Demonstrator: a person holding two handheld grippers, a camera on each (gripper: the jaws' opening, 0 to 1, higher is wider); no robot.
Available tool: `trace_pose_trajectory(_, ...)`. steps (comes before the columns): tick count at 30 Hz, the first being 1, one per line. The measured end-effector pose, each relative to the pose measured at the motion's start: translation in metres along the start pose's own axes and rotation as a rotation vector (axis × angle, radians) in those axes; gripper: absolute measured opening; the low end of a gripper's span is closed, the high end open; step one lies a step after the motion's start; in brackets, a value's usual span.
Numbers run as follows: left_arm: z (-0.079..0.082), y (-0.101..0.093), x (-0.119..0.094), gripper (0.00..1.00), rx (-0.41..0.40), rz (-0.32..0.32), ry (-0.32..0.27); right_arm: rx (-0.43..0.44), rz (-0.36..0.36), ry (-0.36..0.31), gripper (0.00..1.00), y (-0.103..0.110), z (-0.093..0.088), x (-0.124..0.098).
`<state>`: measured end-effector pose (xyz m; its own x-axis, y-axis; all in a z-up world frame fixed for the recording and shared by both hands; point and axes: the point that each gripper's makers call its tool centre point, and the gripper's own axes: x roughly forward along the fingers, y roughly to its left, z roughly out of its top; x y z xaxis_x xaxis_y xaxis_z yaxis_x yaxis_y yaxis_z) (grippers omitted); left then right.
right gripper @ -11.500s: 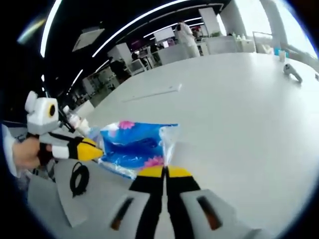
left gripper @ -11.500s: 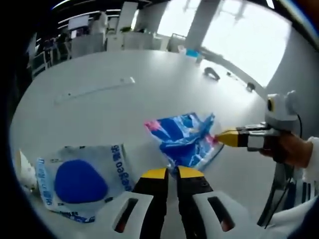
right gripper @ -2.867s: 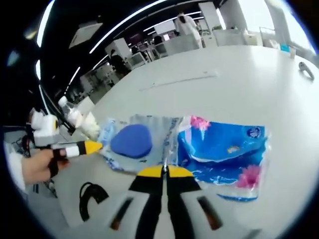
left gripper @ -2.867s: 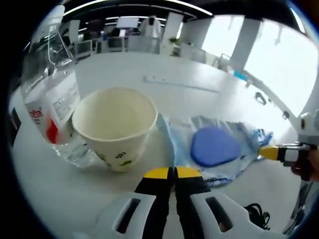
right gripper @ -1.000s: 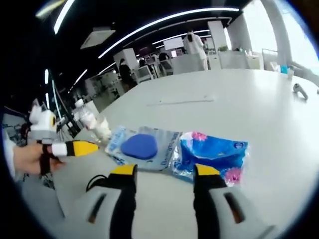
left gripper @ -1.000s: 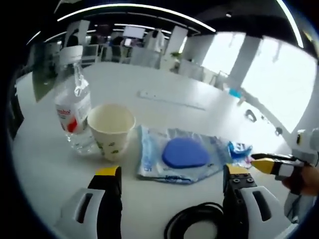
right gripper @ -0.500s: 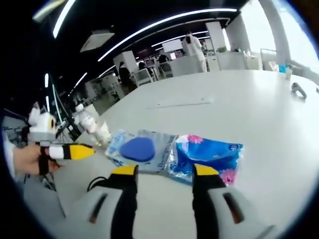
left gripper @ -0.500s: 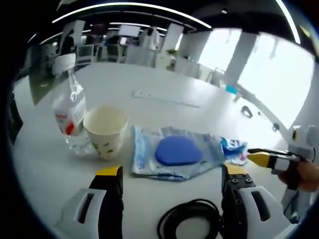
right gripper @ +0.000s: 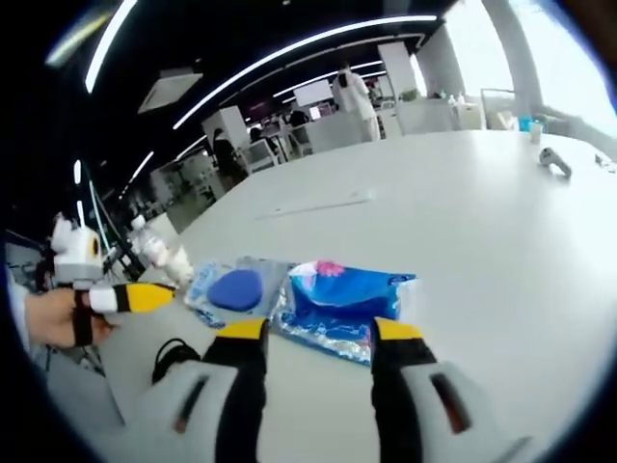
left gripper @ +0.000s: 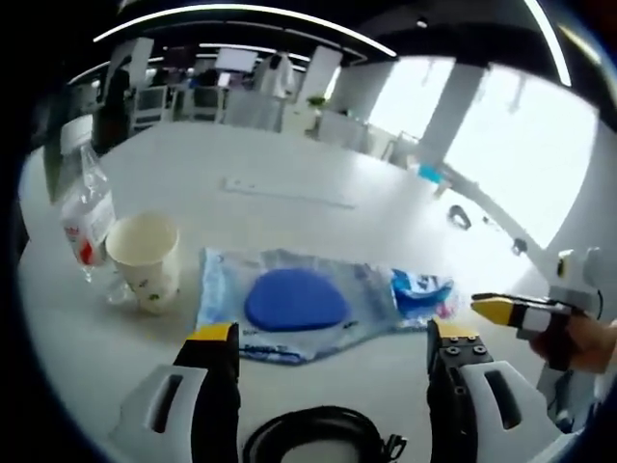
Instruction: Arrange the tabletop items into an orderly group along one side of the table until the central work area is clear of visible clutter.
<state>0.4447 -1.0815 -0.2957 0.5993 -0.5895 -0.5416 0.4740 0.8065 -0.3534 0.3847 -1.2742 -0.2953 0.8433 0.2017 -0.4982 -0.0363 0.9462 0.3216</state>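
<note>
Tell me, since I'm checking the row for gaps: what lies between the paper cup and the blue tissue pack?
The clear packet with the blue pad lies between the cup and the tissue pack, as the left gripper view shows.

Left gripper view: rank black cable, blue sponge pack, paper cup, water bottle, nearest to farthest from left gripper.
From the left gripper:
1. black cable, between the jaws, bottom.
2. blue sponge pack, just ahead, centre.
3. paper cup, ahead left.
4. water bottle, far left, behind the cup.
</note>
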Motion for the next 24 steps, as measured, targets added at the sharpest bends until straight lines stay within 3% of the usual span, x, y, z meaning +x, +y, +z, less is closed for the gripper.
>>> trace_pose_trajectory(3,-0.003,-0.014,0.005,0.76,0.072,-0.024,0.019,0.004,-0.014,-0.003,0.4,-0.015,0.002,-0.005)
trace_pose_trajectory(9,0.001,-0.04,0.019,0.76,0.094,-0.053,0.019,0.016,-0.028,-0.007,0.39,-0.033,0.004,-0.014)
trace_pose_trajectory(11,0.001,-0.059,0.024,0.75,0.17,-0.08,0.041,0.014,-0.029,-0.007,0.39,-0.039,0.004,-0.017)
trace_pose_trajectory(13,0.007,-0.08,0.03,0.74,0.218,-0.111,0.024,0.018,-0.033,-0.007,0.39,-0.048,0.004,-0.021)
trace_pose_trajectory(16,0.008,-0.098,0.041,0.73,0.208,-0.129,0.014,0.02,-0.039,-0.003,0.39,-0.06,0.004,-0.027)
trace_pose_trajectory(24,0.0,-0.102,0.055,0.72,0.205,-0.115,0.05,0.032,-0.076,-0.001,0.38,-0.093,0.004,-0.037)
